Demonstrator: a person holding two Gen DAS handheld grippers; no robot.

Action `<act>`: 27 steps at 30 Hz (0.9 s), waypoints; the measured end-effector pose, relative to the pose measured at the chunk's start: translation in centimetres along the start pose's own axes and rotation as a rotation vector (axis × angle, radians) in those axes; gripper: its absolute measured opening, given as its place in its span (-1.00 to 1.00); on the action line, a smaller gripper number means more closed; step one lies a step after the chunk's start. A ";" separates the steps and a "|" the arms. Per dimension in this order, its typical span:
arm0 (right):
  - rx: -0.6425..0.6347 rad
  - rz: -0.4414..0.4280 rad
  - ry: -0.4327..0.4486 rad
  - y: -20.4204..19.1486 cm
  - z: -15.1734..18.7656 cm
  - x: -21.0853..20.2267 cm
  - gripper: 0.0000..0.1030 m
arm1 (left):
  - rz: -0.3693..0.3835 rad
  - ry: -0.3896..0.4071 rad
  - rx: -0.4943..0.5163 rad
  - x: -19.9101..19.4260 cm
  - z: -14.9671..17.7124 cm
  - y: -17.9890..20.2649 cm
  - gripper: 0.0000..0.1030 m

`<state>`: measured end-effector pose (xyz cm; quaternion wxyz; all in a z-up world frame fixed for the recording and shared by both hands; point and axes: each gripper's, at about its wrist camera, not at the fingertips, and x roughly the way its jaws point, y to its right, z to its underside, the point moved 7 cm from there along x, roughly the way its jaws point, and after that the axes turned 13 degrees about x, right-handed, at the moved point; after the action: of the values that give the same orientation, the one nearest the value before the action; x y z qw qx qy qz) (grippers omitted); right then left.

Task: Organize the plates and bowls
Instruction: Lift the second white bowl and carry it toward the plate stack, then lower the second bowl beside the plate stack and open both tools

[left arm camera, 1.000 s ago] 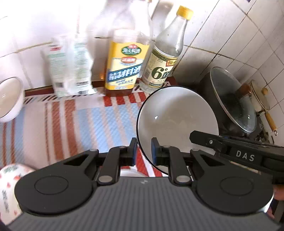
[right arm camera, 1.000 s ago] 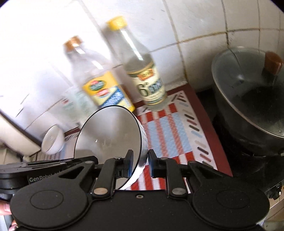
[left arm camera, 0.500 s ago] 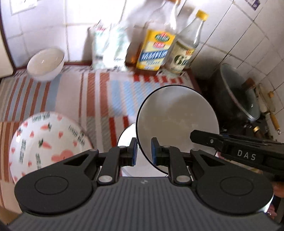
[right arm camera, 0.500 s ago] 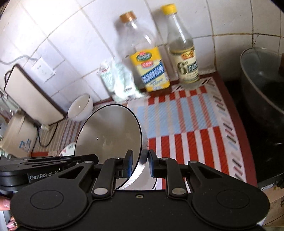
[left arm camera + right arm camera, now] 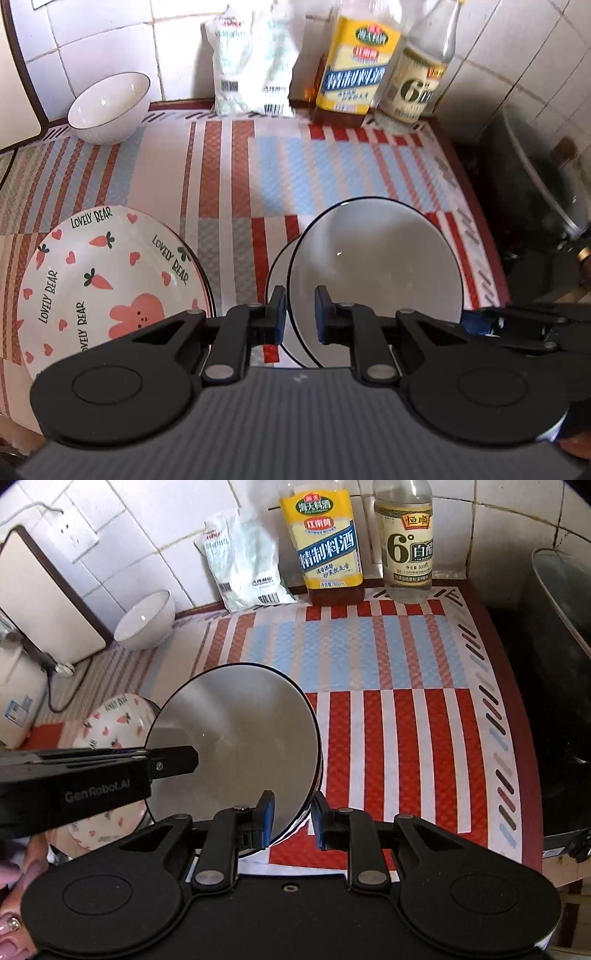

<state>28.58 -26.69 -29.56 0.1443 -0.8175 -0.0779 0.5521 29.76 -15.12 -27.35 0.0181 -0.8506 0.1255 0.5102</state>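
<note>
The left gripper (image 5: 299, 310) is clenching the rim of a white plate (image 5: 373, 266), holding it tilted in the lower middle of the left wrist frame, just above another white dish (image 5: 277, 273) that seems to be lying on the striped surface (image 5: 273, 177). The right gripper (image 5: 290, 821) is opening its fingers (image 5: 266, 818), the plate's opposite rim sitting between them with a gap showing at the right pad. A carrot-patterned plate (image 5: 107, 277) is lying at lower left, a small white bowl (image 5: 109, 107) at upper left.
</note>
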 end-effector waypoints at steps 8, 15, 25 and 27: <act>-0.030 0.028 0.035 0.5 0.0 1.2 -0.50 | -0.009 -0.030 0.004 1.5 0.6 0.2 -0.71; -0.018 -0.002 0.063 0.3 -0.1 1.6 -0.43 | 0.008 -0.045 -0.042 1.8 0.4 -0.3 -0.62; 0.003 -0.044 0.090 0.7 -0.2 1.5 -0.42 | 0.030 0.035 -0.050 -0.7 -0.2 -0.2 -0.11; 0.015 -0.050 0.092 0.7 -0.3 1.4 -0.42 | 0.034 0.041 -0.049 -1.4 -0.1 -0.3 -0.14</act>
<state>29.35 -26.92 -30.95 0.1677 -0.8387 -0.0872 0.5107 29.33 -14.57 -26.08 -0.0140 -0.8587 0.1280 0.4960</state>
